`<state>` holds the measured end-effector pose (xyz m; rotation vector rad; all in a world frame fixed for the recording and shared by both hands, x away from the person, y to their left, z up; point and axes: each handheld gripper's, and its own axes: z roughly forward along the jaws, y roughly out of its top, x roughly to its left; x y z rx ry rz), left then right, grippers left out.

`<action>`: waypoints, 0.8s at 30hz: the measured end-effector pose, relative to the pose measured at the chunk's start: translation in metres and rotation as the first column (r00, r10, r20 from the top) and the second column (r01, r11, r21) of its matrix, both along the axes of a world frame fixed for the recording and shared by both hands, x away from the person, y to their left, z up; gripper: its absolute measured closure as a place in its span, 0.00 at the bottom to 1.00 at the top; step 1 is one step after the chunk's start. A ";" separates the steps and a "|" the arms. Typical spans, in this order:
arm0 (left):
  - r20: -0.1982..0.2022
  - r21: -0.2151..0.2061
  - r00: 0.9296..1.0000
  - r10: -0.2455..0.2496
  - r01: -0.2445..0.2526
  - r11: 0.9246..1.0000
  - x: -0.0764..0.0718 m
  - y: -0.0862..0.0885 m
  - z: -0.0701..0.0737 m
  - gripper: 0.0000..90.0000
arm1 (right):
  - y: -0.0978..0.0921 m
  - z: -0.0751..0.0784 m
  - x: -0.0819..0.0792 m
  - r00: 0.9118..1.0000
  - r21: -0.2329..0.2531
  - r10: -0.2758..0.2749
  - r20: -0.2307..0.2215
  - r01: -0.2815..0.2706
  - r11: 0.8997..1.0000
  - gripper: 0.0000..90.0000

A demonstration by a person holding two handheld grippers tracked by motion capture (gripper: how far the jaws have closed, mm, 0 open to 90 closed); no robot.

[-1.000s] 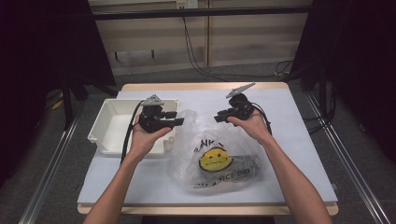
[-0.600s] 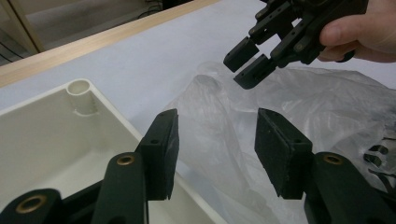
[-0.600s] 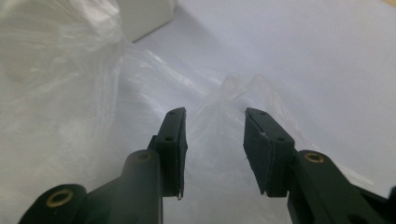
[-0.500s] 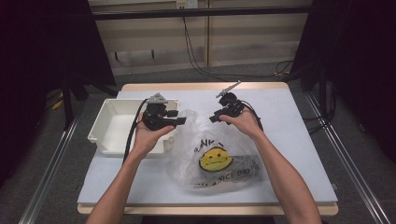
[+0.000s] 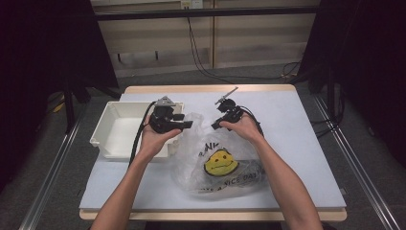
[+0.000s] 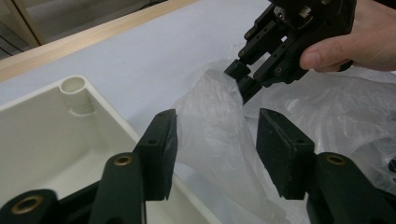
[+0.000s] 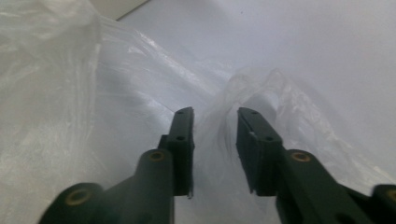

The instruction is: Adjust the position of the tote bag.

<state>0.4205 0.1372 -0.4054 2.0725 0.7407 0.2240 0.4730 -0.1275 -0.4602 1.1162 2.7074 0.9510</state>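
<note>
A clear plastic bag (image 5: pixel 221 165) printed with a yellow smiley face lies crumpled in the middle of the table. My left gripper (image 5: pixel 187 124) hovers at the bag's upper left edge. Its jaws are open in the left gripper view, with a raised fold of the bag (image 6: pixel 210 107) standing between them, and my left gripper (image 6: pixel 215 135) is not pressing it. My right gripper (image 5: pixel 215 125) is at the bag's top edge, facing the left one. My right gripper (image 7: pixel 215 126) has its jaws apart, with a bunched bit of film (image 7: pixel 261 88) just beyond the gap. My right gripper (image 6: pixel 243 81) also appears in the left gripper view, tips at the fold's peak.
A shallow white tray (image 5: pixel 103 130) sits at the table's left, just beside the left gripper, and its corner post (image 6: pixel 74 86) shows close by. The pale mat (image 5: pixel 297 143) stretches to the right of the bag. Cables trail from both grippers.
The right gripper has moved left and down onto the bag's top edge. The left gripper has stayed almost where it was, and the bag lies much as before.
</note>
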 end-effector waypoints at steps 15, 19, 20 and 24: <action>-0.013 0.016 1.000 -0.012 0.013 1.000 0.002 0.000 -0.004 0.86 | -0.011 0.021 -0.007 0.998 0.106 0.002 0.060 -0.008 0.994 1.00; -0.017 -0.008 1.000 -0.019 0.019 1.000 0.002 0.002 -0.002 0.94 | -0.023 0.029 -0.013 0.996 0.152 -0.030 0.085 0.017 0.988 1.00; -0.010 0.005 1.000 -0.023 0.023 1.000 0.002 0.003 -0.001 0.94 | -0.023 0.029 -0.013 0.996 0.152 -0.030 0.085 0.017 0.988 1.00; -0.003 -0.027 1.000 -0.020 0.020 0.999 0.000 0.007 0.002 0.98 | -0.031 0.032 -0.018 0.995 0.177 -0.036 0.092 0.019 0.984 1.00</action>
